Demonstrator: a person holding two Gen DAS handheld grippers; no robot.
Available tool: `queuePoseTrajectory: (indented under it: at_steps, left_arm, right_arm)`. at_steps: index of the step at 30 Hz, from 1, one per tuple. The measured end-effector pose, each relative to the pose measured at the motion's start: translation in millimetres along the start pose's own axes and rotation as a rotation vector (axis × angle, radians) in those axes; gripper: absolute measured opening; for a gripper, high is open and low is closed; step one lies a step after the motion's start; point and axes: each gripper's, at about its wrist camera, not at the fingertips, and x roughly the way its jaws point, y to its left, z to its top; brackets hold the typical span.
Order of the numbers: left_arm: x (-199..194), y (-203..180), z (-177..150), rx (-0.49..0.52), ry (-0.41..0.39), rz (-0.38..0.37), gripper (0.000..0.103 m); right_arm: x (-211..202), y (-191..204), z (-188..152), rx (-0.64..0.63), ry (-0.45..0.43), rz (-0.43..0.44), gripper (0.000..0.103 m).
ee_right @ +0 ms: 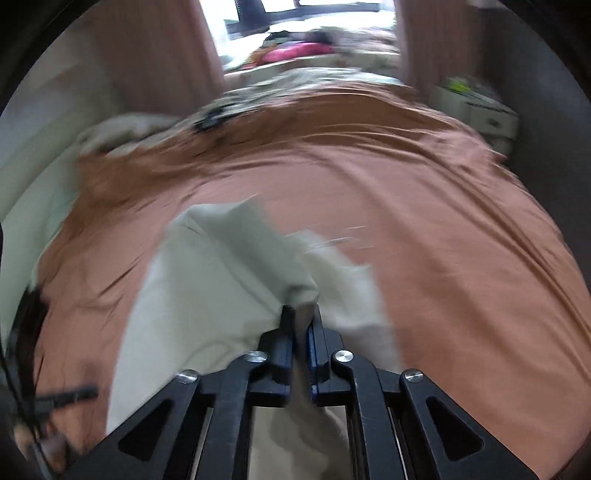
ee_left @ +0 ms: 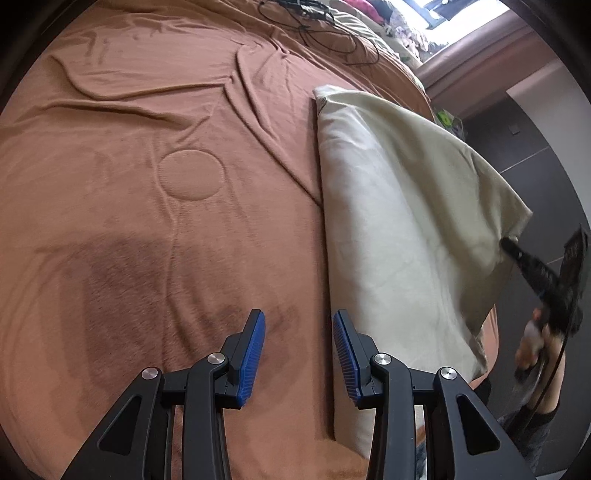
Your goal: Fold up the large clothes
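Your left gripper (ee_left: 299, 354) sits nearest in its own view, blue pads (ee_left: 254, 354) apart with nothing between them, poised over the brown blanket (ee_left: 147, 184) just beside the near edge of the cream cloth (ee_left: 399, 229). That cloth, the piece you are folding, lies along the right side of the bed, and its right-hand part is lifted off the blanket in a slanting sheet. At its raised corner, in the left wrist view, you can see your right gripper (ee_left: 508, 242) gripping the fabric, with your hand (ee_left: 535, 339) on the handle below it. From the right wrist camera, your right gripper (ee_right: 301, 321) has its jaws nearly closed on a bunched fold of the cream cloth (ee_right: 229, 266), the fabric pinched between the pads and draping away to the left and front; this view is blurred. Farther out, the blanket carries a stitched circle (ee_left: 191, 175) and long wrinkles, and black cables (ee_left: 325, 26) lie near the far edge, below a bright window (ee_right: 306, 22) and a pile of colourful clothes (ee_right: 295, 51).
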Motion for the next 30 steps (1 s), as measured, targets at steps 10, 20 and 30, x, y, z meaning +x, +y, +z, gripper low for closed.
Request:
queuePoseTrajectory:
  at_steps: [10,20,30]
  left_arm:
    - [17,-15,19,0.018,0.006,-0.005,0.040]
    - [49,-50,47,0.075,0.027,-0.019,0.043]
    - [64,-60,67,0.091,0.049,0.004,0.043]
  right_arm:
    - [27,-41,-17,0.094,0.124,0.037,0.056]
    - [81,-41,-23,0.046,0.242,0.029,0.029]
    - [93,-58,-15,0.084,0.242,0.065,0.010]
